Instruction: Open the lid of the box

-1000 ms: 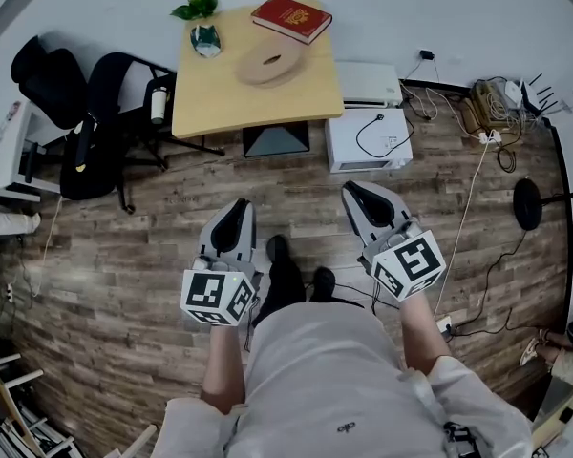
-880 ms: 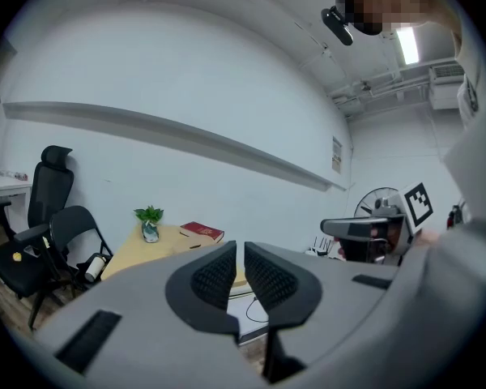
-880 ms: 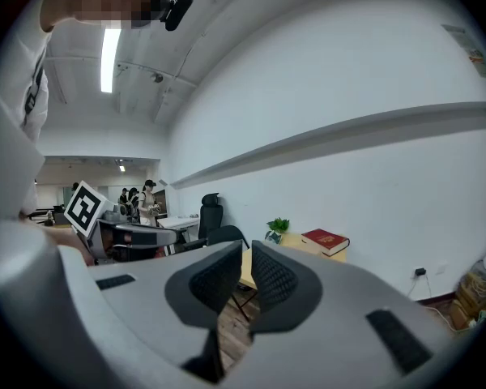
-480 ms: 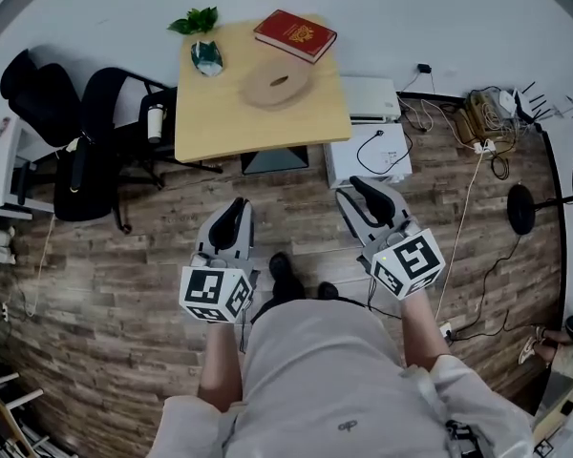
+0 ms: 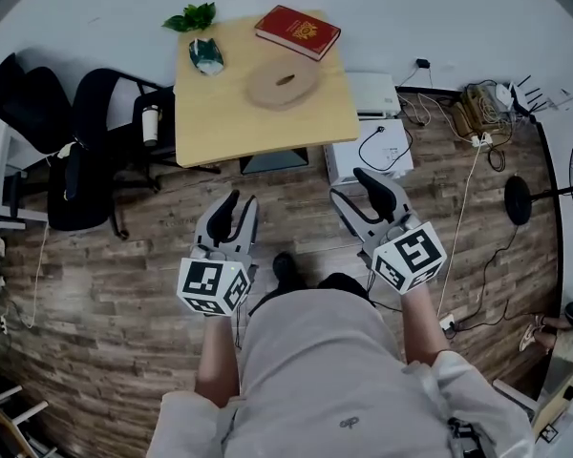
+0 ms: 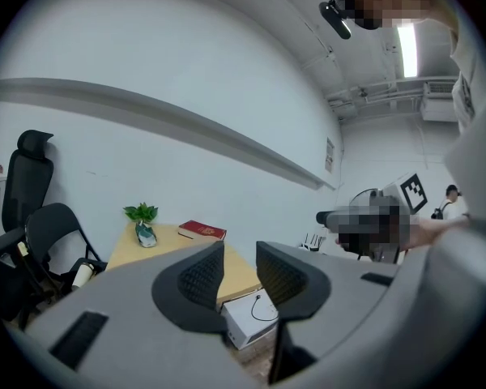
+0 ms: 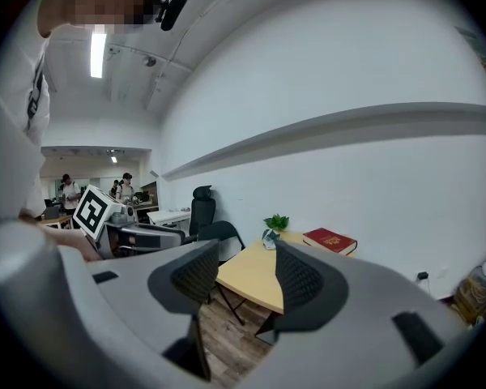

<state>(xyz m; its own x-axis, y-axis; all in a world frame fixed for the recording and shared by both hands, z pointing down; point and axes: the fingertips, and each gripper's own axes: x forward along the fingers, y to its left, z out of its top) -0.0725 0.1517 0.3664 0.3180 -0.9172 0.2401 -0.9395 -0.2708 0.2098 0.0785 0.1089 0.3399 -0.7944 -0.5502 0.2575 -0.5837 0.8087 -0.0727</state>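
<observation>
Still the approach: left gripper (image 5: 237, 210) and right gripper (image 5: 355, 191) have just been opening, jaws part-spread and empty. The flat red box (image 5: 297, 31) lies at the far right corner of the light wooden table (image 5: 229, 113), well ahead. Next, close in.

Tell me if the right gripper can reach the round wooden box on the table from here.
Probably not yet: the right gripper hangs over the floor, short of the table bearing the round wooden box. Nothing blocks the way; its jaws have just been opening, empty.
</observation>
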